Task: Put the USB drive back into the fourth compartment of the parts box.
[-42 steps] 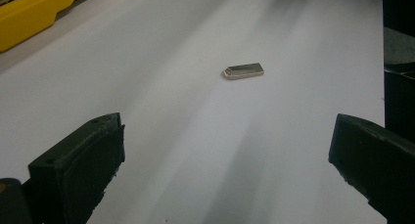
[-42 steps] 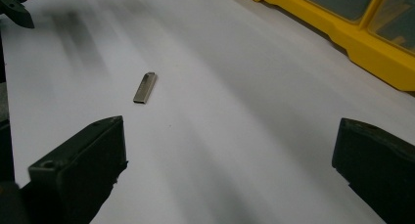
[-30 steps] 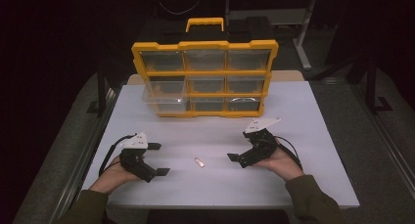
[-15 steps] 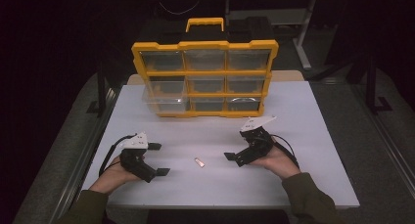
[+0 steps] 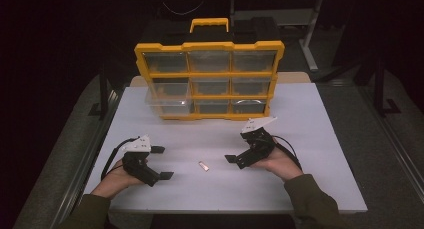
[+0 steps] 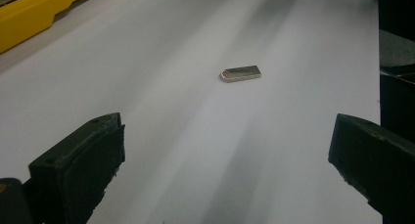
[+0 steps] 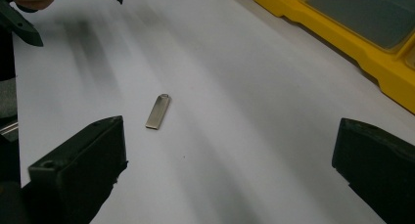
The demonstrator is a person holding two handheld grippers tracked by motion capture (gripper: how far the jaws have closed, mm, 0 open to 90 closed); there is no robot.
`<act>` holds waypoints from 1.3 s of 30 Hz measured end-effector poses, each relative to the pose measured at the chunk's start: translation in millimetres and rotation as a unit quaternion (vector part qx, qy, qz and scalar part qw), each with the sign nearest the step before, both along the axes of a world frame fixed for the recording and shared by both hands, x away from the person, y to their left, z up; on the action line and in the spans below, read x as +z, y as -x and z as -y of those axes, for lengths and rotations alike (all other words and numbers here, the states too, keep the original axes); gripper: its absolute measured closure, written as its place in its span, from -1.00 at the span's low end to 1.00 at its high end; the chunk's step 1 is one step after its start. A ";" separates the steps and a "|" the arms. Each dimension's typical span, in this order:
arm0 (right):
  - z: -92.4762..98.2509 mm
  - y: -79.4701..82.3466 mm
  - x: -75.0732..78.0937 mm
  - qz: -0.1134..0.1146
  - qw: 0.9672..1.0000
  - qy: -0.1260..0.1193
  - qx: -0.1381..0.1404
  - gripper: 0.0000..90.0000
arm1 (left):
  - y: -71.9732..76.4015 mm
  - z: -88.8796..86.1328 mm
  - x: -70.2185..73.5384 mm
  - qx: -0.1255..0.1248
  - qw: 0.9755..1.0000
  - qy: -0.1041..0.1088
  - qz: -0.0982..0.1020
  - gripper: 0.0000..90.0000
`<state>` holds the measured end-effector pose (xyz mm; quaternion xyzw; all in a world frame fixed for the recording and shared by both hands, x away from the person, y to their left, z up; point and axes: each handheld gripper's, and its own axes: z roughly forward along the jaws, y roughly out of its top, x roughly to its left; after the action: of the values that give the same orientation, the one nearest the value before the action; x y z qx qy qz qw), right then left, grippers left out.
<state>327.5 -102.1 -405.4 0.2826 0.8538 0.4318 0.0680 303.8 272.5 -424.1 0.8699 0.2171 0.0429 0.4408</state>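
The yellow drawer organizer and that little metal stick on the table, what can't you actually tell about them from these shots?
- Yellow organizer, high view: its clear drawers are too small and dim to show any contents.
- Organizer, both gripper views: cut off by the frame edge, just a corner.
- Metal stick: no marking readable; underside hidden against the table.
- Stick, high view: too small for detail.

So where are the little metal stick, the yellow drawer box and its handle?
Small flat silver metal stick (image 7: 158,111), right gripper view, mid-body.
Yellow plastic drawer organiser (image 5: 209,46), high view, top frame bar.
Yellow carry handle (image 5: 209,22), high view, top bar.
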 end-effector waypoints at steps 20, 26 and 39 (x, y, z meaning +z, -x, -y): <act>-19.6 -7.2 8.3 0.006 1.000 -0.006 0.018 -1.00 | -0.1 -0.3 0.4 0.001 1.000 0.001 0.001 -1.00; -29.1 -9.7 9.1 0.005 1.000 -0.004 0.025 -1.00 | 0.2 -0.7 0.6 0.003 1.000 0.003 0.001 -1.00; -45.4 -13.6 10.2 0.005 0.999 -0.002 0.037 -1.00 | 0.3 -0.7 0.7 0.002 1.000 0.004 0.000 -1.00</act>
<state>341.1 -56.6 -395.2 0.2490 0.8626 0.4369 0.0556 303.5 273.2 -423.4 0.8675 0.2190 0.0430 0.4446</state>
